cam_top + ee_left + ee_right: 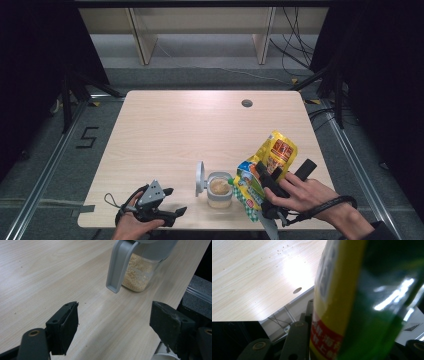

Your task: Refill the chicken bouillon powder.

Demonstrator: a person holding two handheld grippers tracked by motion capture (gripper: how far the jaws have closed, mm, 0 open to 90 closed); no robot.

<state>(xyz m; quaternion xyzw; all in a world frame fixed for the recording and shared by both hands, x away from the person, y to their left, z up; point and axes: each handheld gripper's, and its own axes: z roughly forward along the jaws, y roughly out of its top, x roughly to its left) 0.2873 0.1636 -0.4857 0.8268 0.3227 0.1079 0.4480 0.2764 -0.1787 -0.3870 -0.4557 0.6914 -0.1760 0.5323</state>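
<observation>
Yellow pouch (270,167) pinched in right gripper (267,187) — tilted over open jar (219,189), left gripper (167,202) spread, apart

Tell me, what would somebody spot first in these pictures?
Probably the bright yellow and green pouch, tipped over near the table's front right edge and squeezed in the right gripper. Right beside it stands a little clear jar of beige grains with its grey flip lid open. The left gripper waits open at the front left.
</observation>
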